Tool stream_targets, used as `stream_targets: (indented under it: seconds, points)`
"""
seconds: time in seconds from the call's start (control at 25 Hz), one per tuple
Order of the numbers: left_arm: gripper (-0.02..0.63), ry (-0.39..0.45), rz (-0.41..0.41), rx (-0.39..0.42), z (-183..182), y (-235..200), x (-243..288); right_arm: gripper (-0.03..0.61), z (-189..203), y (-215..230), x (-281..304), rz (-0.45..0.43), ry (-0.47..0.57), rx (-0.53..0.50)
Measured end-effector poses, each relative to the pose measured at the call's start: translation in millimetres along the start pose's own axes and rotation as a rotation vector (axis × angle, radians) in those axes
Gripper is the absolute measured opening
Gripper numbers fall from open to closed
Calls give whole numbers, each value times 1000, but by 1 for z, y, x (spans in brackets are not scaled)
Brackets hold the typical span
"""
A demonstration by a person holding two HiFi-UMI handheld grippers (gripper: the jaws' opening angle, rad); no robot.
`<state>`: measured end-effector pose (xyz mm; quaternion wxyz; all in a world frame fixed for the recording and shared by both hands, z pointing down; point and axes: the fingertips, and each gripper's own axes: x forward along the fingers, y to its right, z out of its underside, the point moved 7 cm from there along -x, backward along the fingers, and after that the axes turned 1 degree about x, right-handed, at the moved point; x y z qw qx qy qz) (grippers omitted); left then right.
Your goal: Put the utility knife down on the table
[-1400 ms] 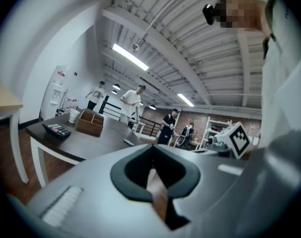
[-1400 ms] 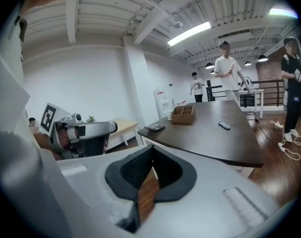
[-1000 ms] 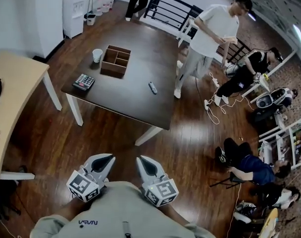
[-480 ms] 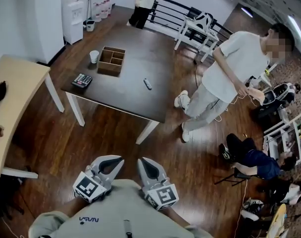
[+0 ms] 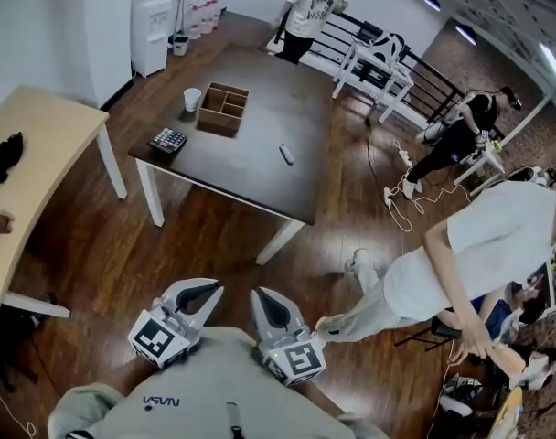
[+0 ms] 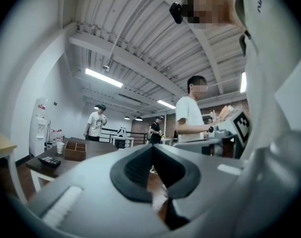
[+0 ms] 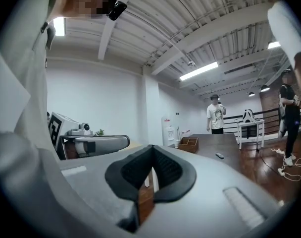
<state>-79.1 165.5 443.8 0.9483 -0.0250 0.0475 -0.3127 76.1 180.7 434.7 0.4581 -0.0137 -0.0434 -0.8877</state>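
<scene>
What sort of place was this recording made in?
Probably an open-plan lab or studio workspace: a dark work table, a water dispenser, and strip lights under an exposed metal ceiling.

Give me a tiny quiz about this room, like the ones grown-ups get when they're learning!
1. True or false: the utility knife lies on the dark table.
2. Pick one: what stands right beside the wooden box? A) a cup B) a teapot C) a football
3. Fill in: the left gripper and right gripper both have their jaws ____, with nothing between them.

Key: 1 true; 2 A; 3 shut.
</scene>
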Motion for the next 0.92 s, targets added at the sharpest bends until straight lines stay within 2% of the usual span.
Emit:
stream_targets:
  seconds: [0.92]
  points:
    - [2,29,-37,-18,3,-27,-36,-2,10,-26,29,-31,-26,-21]
